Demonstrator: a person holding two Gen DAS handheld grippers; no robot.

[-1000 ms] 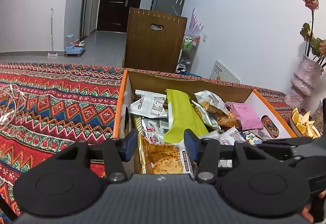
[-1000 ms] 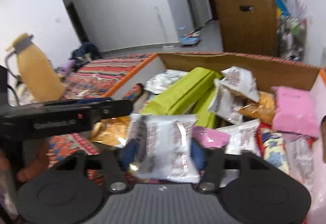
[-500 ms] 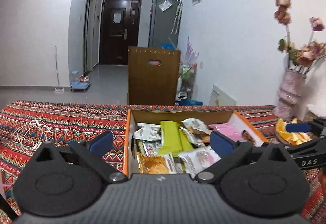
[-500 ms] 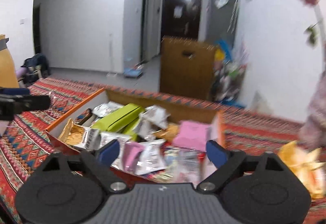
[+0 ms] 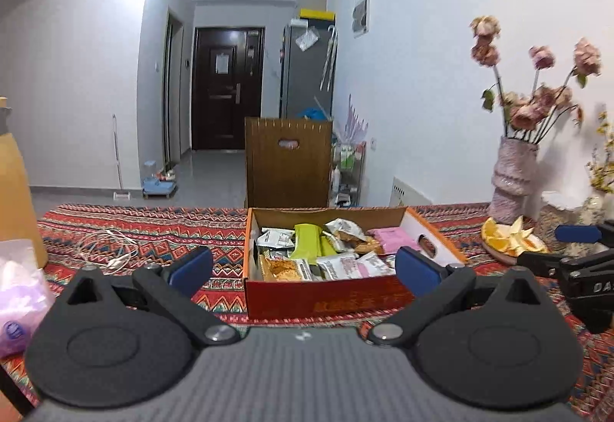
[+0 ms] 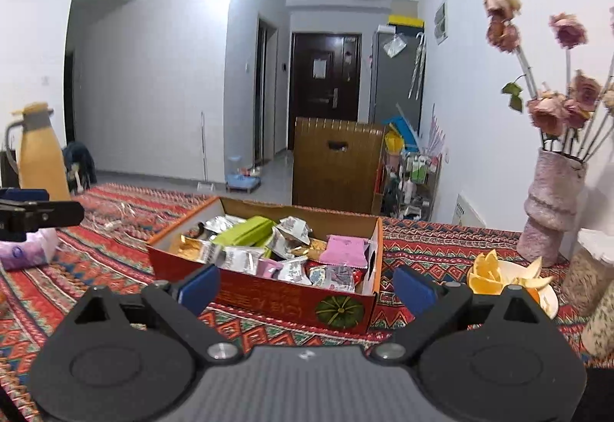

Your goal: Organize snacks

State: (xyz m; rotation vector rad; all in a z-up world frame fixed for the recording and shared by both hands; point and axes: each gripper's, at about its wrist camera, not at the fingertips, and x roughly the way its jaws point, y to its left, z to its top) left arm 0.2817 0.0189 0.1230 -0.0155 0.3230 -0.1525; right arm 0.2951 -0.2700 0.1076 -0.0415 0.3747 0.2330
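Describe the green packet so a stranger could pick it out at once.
On the patterned tablecloth sits an open red cardboard box full of snacks. Toward its far side lies the green packet, long, plain lime green, among silvery wrappers and one pink packet.

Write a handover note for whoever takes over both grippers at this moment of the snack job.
Left gripper: open, nothing between its pads.
Right gripper: open, also empty; both hover short of the snack box.
The box sits on the patterned tablecloth and holds mixed packets: a green pack, a pink pack, silver wrappers and a golden packet.
Done: no loose snack packets visible on the cloth.
Left: judge whether the packets inside need sorting; they lie jumbled. The plate of orange slices and vase stand to the right.
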